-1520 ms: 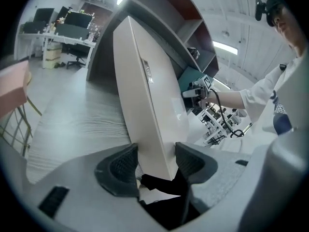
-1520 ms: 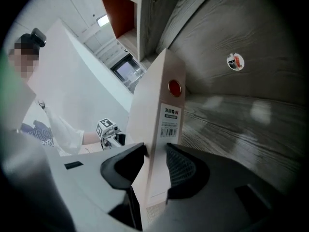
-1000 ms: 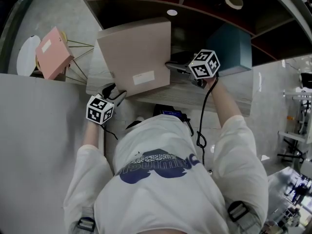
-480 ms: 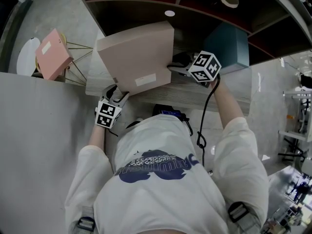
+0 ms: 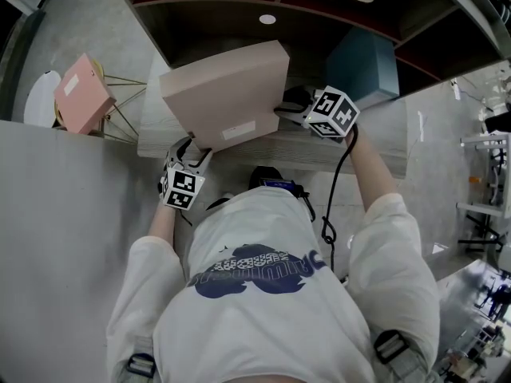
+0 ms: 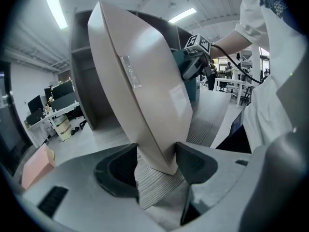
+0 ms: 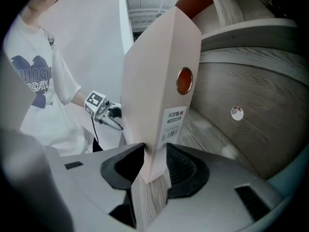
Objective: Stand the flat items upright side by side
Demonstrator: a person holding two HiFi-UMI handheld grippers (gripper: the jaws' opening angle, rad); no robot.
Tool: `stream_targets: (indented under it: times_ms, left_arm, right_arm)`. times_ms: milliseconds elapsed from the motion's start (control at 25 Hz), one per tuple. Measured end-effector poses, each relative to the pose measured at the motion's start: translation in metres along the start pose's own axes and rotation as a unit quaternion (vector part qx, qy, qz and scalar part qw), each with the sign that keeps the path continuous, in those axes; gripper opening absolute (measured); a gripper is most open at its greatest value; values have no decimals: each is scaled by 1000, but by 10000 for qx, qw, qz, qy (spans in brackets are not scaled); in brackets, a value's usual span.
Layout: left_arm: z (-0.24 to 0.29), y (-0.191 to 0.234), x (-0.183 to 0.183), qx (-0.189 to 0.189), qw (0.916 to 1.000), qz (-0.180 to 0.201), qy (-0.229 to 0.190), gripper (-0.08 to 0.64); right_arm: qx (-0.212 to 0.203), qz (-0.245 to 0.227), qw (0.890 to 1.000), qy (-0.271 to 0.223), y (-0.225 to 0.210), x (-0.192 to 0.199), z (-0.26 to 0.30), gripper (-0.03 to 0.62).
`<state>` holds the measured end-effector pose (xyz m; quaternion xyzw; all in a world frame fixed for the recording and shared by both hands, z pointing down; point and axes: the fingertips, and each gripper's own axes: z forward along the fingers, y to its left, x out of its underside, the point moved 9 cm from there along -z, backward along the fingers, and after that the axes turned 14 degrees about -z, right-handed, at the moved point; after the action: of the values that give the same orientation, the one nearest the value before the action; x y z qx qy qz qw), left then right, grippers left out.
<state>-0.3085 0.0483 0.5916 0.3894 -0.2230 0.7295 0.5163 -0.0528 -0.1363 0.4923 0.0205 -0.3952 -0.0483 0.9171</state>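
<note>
1. A large beige box [image 6: 145, 91] stands tilted, its lower corner clamped between the jaws of the left gripper [image 6: 157, 161].
2. The right gripper [image 6: 188, 69] meets the box's far edge.
3. A pink box [image 6: 34, 164] lies at the lower left.

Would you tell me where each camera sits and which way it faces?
Head view: on the person's head, facing steeply down; T-shirt, both arms, left gripper and right gripper clamping the beige box.
Left gripper view: rides the left gripper, looks along its jaws at the box's corner; right gripper, sleeve beyond.
Right gripper view: rides the right gripper, looks along its jaws at the box's labelled edge; left gripper, T-shirt beyond.
Shared: all show the box.
</note>
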Motion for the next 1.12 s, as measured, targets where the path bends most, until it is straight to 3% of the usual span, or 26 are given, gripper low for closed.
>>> stream_targets:
  times_ms: [200, 400, 760, 960, 1120]
  left_arm:
    - [-1, -1, 0, 16, 9996, 269, 61, 255]
    - [-9, -5, -6, 269, 9990, 355, 8, 265]
    - [-36, 17, -53, 271, 9987, -10, -432, 339]
    - [-34, 22, -68, 495, 9982, 139, -314, 339]
    - [-32, 17, -68, 464, 9985, 104, -277, 334]
  right_arm:
    - [128, -145, 9998, 95, 7, 0, -3, 137]
    - [275, -217, 9993, 132, 14, 1, -7, 132]
    - [322, -273, 9989, 184, 17, 1, -7, 129]
    - [322, -294, 9988, 219, 17, 1, -6, 127]
    - [325, -185, 9990, 235, 17, 0, -7, 132]
